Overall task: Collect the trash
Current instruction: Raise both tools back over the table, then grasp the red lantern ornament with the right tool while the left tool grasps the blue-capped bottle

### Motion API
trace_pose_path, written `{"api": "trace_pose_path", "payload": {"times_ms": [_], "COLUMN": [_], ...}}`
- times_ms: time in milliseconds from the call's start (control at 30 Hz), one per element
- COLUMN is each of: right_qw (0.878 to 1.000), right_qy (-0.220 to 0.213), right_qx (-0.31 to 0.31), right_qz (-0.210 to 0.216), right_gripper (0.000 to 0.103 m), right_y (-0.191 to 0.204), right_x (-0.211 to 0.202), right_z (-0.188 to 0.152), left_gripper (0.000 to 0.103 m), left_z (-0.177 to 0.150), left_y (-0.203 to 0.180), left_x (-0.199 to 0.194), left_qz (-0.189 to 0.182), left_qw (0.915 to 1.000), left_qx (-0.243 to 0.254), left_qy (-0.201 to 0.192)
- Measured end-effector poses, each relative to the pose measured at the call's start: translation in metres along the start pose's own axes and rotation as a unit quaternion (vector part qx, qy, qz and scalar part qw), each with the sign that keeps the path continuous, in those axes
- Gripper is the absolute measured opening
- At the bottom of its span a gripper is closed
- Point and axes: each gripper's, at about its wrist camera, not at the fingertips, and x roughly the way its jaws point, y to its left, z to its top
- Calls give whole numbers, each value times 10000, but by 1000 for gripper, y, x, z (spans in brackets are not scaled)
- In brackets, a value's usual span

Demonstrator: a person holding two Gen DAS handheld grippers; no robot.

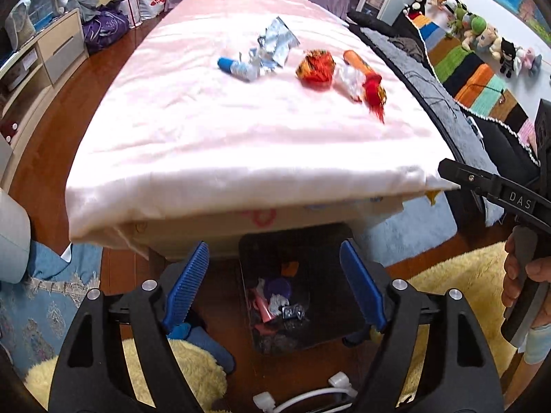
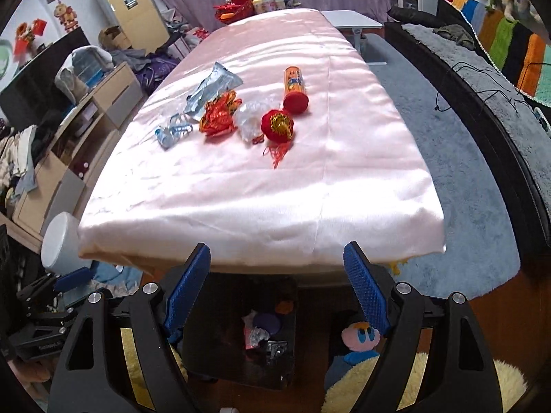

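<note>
A black bin stands on the floor under the near end of the table and holds several scraps. Both grippers hang above it, each open and empty: my left gripper and my right gripper. On the pink tablecloth lie a silver foil wrapper, a blue and white wrapper, a crumpled red and orange wrapper, clear plastic, an orange tube and a red lantern ornament.
The other gripper, held by a hand, shows at the right of the left wrist view. A yellow fluffy rug and a plush toy lie beside the bin. Drawers stand left, a dark sofa right.
</note>
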Motion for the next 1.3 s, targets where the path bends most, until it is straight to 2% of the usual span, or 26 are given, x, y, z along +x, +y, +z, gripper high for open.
{"api": "trace_pose_path", "payload": {"times_ms": [500, 567, 633, 733, 967, 1167, 1300], "right_qw": [10000, 9999, 9997, 9996, 9992, 9989, 9985], "right_qy": [-17, -27, -33, -4, 91, 175, 204], "right_qx": [-88, -165, -220, -268, -358, -382, -456], "right_qz": [-19, 13, 56, 73, 135, 213, 238], "right_gripper": [80, 74, 61, 54, 53, 53, 53], "right_y": [-8, -6, -6, -6, -5, -2, 1], "right_x": [37, 43, 50, 62, 85, 97, 102], "right_z": [54, 62, 69, 80, 91, 96, 98], "left_gripper": [75, 75, 75, 75, 74, 75, 76], "left_z": [64, 73, 83, 99, 134, 152, 164], "left_y": [26, 27, 28, 30, 38, 45, 46], "left_x": [22, 28, 35, 45, 75, 106, 114], "left_qz": [218, 215, 223, 253, 373, 334, 403], "left_qw": [9995, 9994, 9994, 9992, 9988, 9990, 9991], "left_qx": [-210, -227, -230, -257, -283, -300, -148], "left_qy": [-127, -137, -154, -186, -134, 34, -56]}}
